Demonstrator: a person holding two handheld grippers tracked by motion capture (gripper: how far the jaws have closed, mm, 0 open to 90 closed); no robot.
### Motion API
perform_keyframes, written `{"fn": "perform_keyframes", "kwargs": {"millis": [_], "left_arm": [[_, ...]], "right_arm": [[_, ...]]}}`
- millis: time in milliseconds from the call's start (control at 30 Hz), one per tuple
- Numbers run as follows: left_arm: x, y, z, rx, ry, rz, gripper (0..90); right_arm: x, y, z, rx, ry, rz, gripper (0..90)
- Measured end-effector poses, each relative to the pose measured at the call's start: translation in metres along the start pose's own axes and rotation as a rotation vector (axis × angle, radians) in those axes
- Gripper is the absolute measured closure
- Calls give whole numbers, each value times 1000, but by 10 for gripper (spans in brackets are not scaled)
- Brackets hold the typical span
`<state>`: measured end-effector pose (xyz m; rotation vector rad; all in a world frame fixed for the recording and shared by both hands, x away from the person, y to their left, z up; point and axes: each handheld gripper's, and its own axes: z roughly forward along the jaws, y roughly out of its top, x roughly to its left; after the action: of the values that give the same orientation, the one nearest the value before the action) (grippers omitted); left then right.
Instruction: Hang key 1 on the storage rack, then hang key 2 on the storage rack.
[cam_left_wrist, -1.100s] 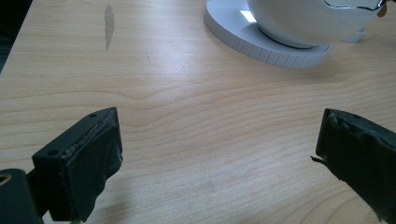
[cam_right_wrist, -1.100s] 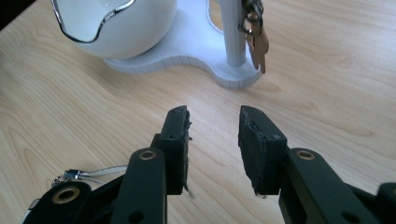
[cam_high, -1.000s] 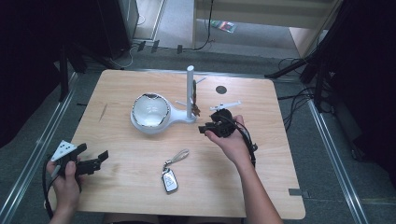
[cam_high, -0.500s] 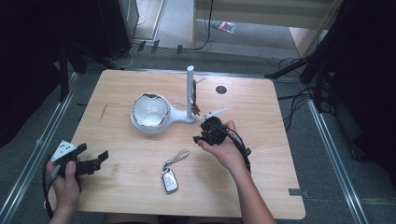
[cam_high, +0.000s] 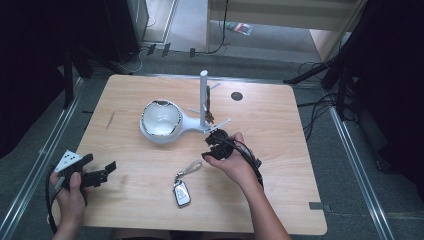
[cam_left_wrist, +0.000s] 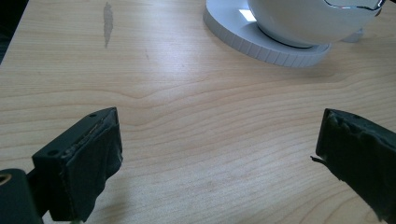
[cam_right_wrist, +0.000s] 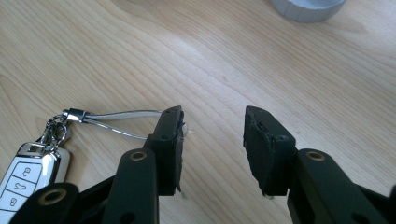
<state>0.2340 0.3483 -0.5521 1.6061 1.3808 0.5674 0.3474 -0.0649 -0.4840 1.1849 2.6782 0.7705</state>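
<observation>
At the lower left of the high view the left gripper (cam_high: 102, 172) rests low over the wooden table (cam_high: 280, 165), gripped by a hand whose forearm enters from the bottom edge; in the left gripper view its jaws stand wide apart with only bare wood between them, so it is released.

Near the bottom centre lies the car key fob (cam_high: 181, 192), white and silver with small button icons too tiny to read; no brand or writing can be made out on it. Its strap loop (cam_high: 189, 168) runs toward the upper right of the fob.

Just right of the loop, at frame centre, the right gripper (cam_high: 212, 152) is held by a hand that angles in from the lower right, jaws pointing left and down toward the loop. In the right gripper view (cam_right_wrist: 212, 128) the jaws have just been opening and stand partly apart, nothing between them; the loop's end lies against the outside of the left jaw.

Farther up, a white bowl-shaped stand (cam_high: 160, 120) with an upright white post (cam_high: 203, 97) carries a hanging bunch of keys (cam_high: 208, 116).
</observation>
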Motion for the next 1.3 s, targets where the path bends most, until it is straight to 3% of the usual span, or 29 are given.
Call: {"fn": "perform_keyframes", "kwargs": {"millis": [667, 1067, 1300], "left_arm": [[1, 0, -1, -3, -3, -3, 9], [0, 0, 0, 0, 0, 1, 9], [0, 0, 0, 1, -2, 0, 9]], "right_arm": [[20, 0, 21, 78, -1, -24, 601], [19, 1, 23, 53, 22, 33, 646], [22, 1, 30, 78, -4, 41, 689]]}}
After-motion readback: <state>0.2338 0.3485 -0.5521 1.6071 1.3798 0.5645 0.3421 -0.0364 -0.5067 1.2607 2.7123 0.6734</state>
